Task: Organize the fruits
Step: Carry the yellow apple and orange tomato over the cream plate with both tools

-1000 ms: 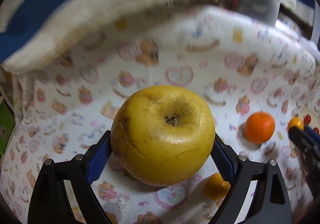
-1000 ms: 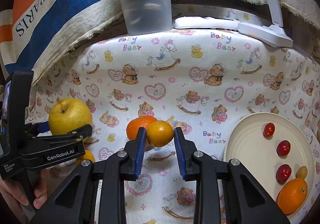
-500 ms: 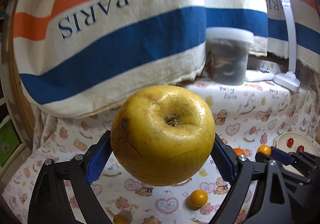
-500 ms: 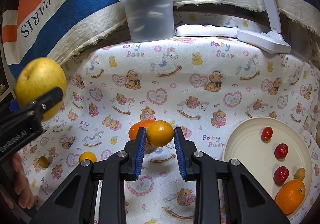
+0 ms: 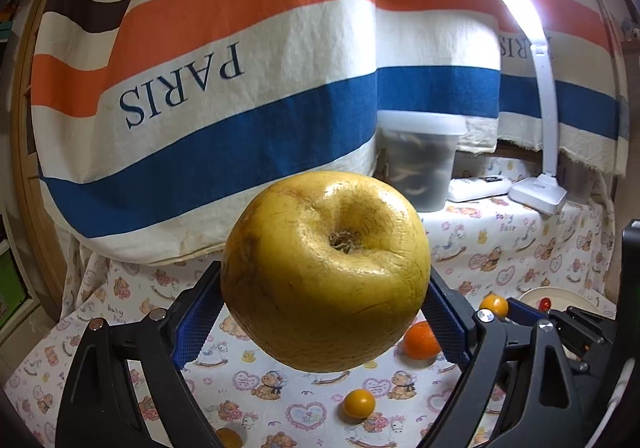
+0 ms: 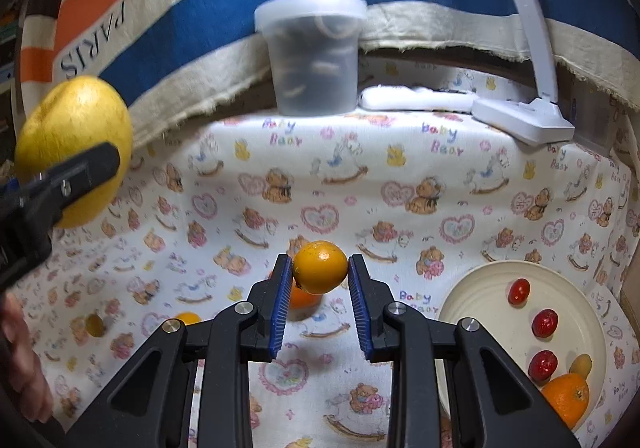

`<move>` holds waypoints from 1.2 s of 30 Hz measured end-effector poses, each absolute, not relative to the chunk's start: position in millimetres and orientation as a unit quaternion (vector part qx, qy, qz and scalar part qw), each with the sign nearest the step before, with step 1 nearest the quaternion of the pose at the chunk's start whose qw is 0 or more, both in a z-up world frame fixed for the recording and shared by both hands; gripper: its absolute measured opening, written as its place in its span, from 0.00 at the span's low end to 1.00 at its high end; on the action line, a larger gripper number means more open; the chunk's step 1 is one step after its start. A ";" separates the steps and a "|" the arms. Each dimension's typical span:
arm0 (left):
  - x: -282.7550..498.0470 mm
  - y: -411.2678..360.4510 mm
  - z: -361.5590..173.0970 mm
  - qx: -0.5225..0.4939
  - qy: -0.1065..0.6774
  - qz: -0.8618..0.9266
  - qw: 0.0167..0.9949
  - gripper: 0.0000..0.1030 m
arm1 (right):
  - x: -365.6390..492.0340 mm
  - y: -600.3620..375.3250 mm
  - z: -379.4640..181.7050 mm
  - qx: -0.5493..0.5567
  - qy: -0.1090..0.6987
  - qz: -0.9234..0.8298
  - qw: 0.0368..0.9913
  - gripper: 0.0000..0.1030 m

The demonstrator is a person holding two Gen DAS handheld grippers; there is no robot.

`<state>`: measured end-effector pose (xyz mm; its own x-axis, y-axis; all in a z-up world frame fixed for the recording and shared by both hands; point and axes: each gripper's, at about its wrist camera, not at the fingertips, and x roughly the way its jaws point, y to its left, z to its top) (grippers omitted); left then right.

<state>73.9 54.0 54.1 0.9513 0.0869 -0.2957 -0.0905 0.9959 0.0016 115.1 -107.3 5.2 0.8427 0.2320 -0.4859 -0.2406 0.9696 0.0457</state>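
left gripper (image 5: 326, 312) clamps yellow apple (image 5: 325, 272) | aloft over bear-print cloth (image 5: 520, 244) | small orange fruits below, maybe kumquats

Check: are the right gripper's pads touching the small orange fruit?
Touching. The right wrist view shows both blue pads pressed against the small orange fruit's sides, holding it off the cloth.
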 end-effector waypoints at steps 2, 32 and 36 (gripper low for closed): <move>70.9 53.3 56.8 -0.011 0.144 0.043 0.989 0.88 | 114.3 -111.1 10.5 -0.002 0.246 0.117 0.962 0.29; 39.0 1.9 77.5 0.006 0.140 -0.025 0.990 0.89 | 87.5 -270.2 56.1 0.014 0.180 0.016 0.983 0.29; 45.3 -19.5 78.3 0.021 0.160 -0.067 0.985 0.88 | 91.6 -278.6 59.0 0.026 0.202 0.003 0.979 0.29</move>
